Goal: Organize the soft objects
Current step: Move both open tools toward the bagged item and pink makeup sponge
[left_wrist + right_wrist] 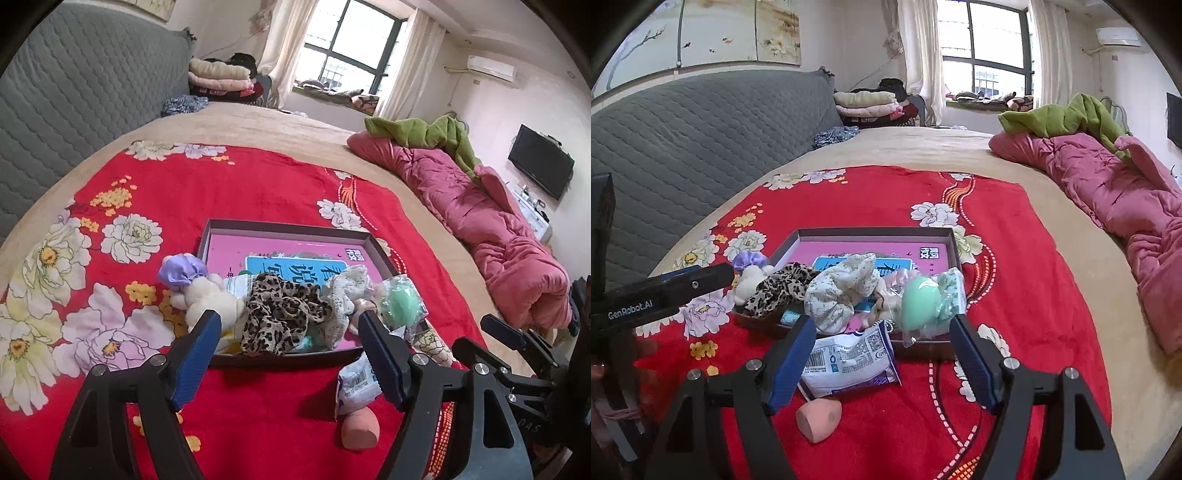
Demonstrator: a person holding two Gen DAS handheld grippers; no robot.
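Observation:
A shallow brown box (288, 226) (875, 232) with a pink bottom lies on the red flowered blanket. At its near end lie a leopard scrunchie (284, 317) (783, 286), a pale floral scrunchie (842, 291), a purple scrunchie (183, 269), a cream plush toy (210, 299) and a bagged green sponge (400, 301) (923, 304). On the blanket in front of the box lie a white and blue packet (849, 360) (356, 384) and a peach sponge (820, 417) (360, 428). My left gripper (291, 354) is open and empty before the box. My right gripper (882, 362) is open and empty, with the packet between its fingers.
The red blanket (229, 192) covers a beige bed. A grey quilted headboard (74, 92) is at the left. A pink quilt (480, 221) and green cloth (424, 131) lie along the right side. Folded bedding (221, 77) is stacked at the back.

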